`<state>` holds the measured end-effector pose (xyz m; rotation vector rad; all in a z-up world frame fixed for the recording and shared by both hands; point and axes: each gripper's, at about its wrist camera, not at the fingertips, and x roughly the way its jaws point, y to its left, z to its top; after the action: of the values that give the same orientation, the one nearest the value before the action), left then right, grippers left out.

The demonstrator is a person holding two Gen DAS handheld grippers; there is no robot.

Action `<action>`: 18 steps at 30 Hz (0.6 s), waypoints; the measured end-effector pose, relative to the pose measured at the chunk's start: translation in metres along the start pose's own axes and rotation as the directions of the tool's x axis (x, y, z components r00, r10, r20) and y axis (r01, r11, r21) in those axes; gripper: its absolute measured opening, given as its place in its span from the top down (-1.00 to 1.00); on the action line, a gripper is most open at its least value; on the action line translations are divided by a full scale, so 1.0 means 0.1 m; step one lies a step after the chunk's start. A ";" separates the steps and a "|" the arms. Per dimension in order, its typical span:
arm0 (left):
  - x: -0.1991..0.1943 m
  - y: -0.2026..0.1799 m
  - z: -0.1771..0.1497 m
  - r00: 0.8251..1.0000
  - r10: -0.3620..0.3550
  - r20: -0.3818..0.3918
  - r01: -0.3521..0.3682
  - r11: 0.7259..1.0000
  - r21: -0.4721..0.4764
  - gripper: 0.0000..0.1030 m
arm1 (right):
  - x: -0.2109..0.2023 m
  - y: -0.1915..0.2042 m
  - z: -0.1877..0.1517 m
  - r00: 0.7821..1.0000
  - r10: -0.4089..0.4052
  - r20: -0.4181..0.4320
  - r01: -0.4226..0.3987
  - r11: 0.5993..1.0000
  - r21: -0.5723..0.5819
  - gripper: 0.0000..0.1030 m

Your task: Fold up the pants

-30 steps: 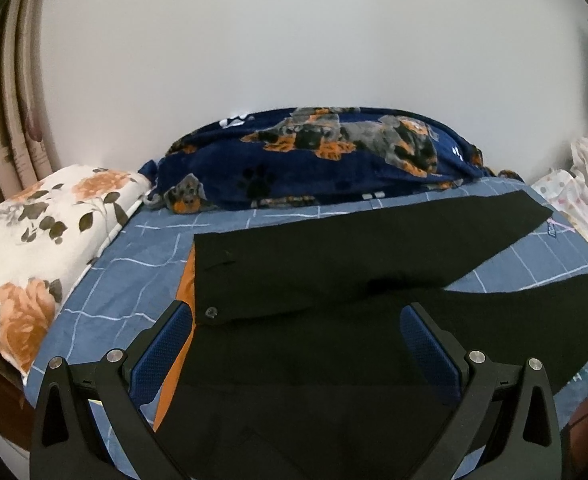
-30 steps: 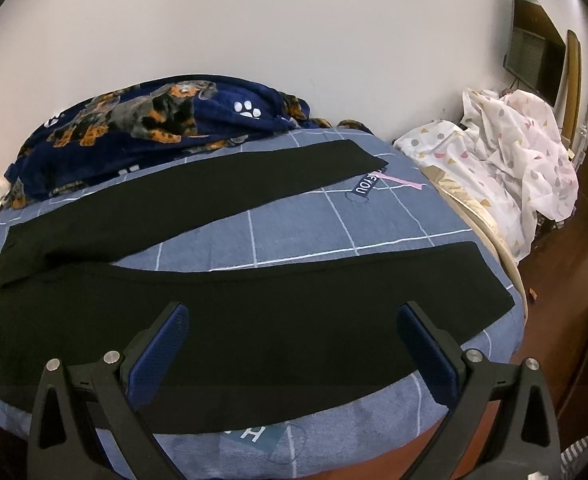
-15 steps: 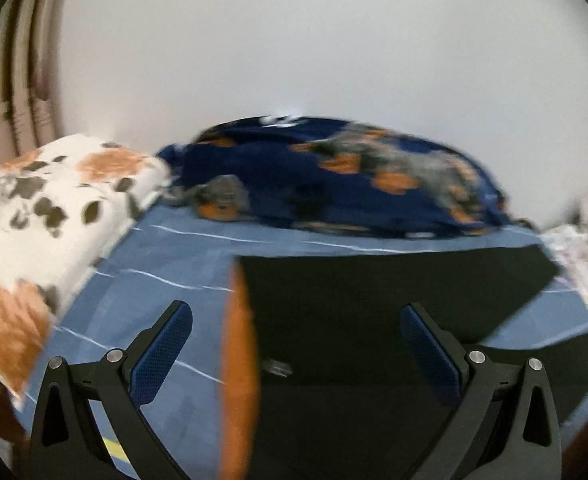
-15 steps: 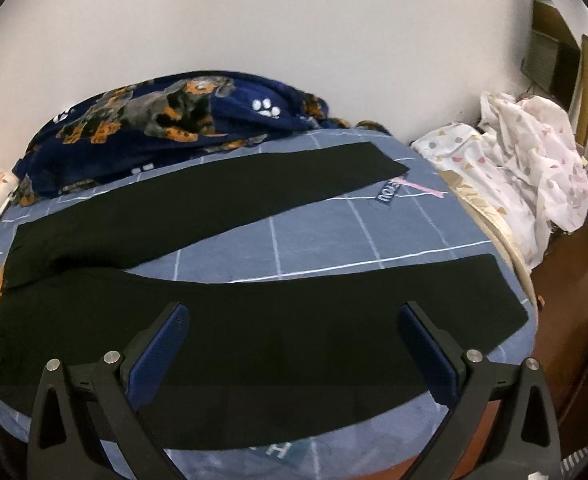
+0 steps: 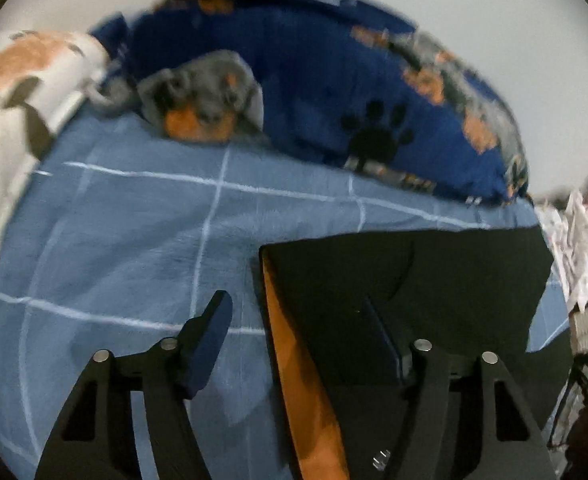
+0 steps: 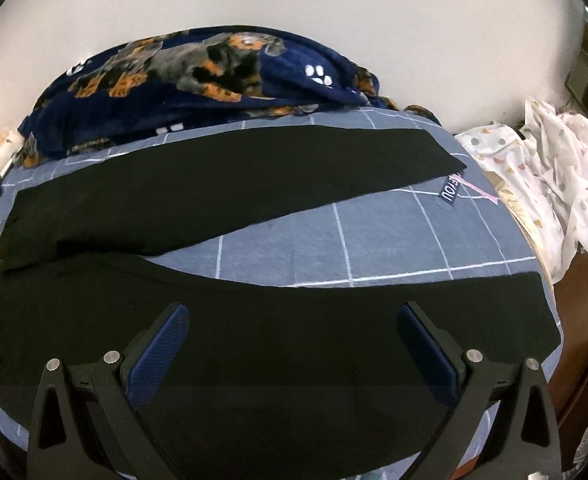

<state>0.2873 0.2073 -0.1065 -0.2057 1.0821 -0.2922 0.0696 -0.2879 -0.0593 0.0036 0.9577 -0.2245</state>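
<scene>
**Inspector A:** Left wrist view first. The left gripper is closing over the waistband corner of the pants, where the orange lining shows along the edge. One finger hangs above the bare blue sheet, the other above the black cloth, so the edge sits between the jaws. I see no pad pressing on fabric yet. The picture is blurred.

**Inspector B:** Risk there?

**Inspector A:** The jaws may shut on the sheet together with the waistband, or catch only the top layer. Either fault would drag the bedding or leave the under layer behind once lifted.

**Inspector B:** Right wrist view?

**Inspector A:** The right gripper stands wide, empty, above the near leg. The pants lie flat on the bed, legs spread in a V, the far leg running toward the dog-print blanket, the near hem close to the bed edge by the white bedding.

**Inspector B:** Hazard?

**Inspector A:** In my judgement, an uneven lift between the two hands would skew the fold, and the near leg could slide off the edge.
</scene>
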 end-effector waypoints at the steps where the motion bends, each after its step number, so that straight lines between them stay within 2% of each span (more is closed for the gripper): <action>1: 0.10 -0.01 0.02 1.000 0.006 -0.015 -0.006 1.000 0.026 -0.27 | 0.01 0.00 0.00 1.000 -0.002 -0.005 0.002 1.000 -0.002 -1.00; 3: 0.22 -0.04 0.05 0.999 0.024 -0.028 -0.022 0.998 0.063 -0.27 | 0.06 0.00 0.00 1.000 -0.009 -0.020 0.009 1.000 -0.001 -1.00; 5: 0.35 -0.03 0.09 0.999 0.012 -0.051 -0.008 0.997 0.081 -0.27 | 0.10 0.00 0.00 0.999 -0.014 -0.037 0.014 1.000 0.006 -1.00; 7: 0.41 -0.07 0.13 1.000 0.009 -0.028 -0.006 0.994 0.113 -0.27 | 0.15 -0.01 0.00 0.999 -0.012 -0.053 0.013 1.000 0.014 -1.00; 10: 0.50 -0.11 0.19 0.999 -0.012 -0.034 0.016 0.992 0.124 -0.27 | 0.18 0.01 0.01 0.998 -0.014 -0.064 0.015 1.000 0.013 -1.00; 12: 0.52 -0.13 0.20 1.000 0.022 -0.017 -0.020 0.994 0.106 0.05 | 0.18 0.03 0.02 0.998 -0.018 -0.063 0.019 1.000 0.007 -1.00; 14: 0.50 -0.17 0.20 1.000 0.029 -0.004 -0.028 0.994 0.107 0.67 | 0.18 0.05 0.05 0.998 -0.012 -0.059 0.012 1.000 0.011 -1.00; 16: 0.39 -0.20 0.16 0.998 0.043 0.037 -0.046 0.995 0.088 0.80 | 0.18 0.05 0.09 0.998 0.017 -0.053 -0.016 1.000 0.024 -1.00; 18: 0.20 -0.26 0.08 0.994 0.043 0.097 -0.051 0.996 0.076 0.81 | 0.18 0.07 0.18 0.994 0.096 -0.047 -0.094 0.994 0.047 -1.00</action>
<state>0.2998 0.1760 -0.1115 -0.1226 0.9776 -0.2794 0.0958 -0.2868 -0.0642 0.0960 0.9989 -0.1582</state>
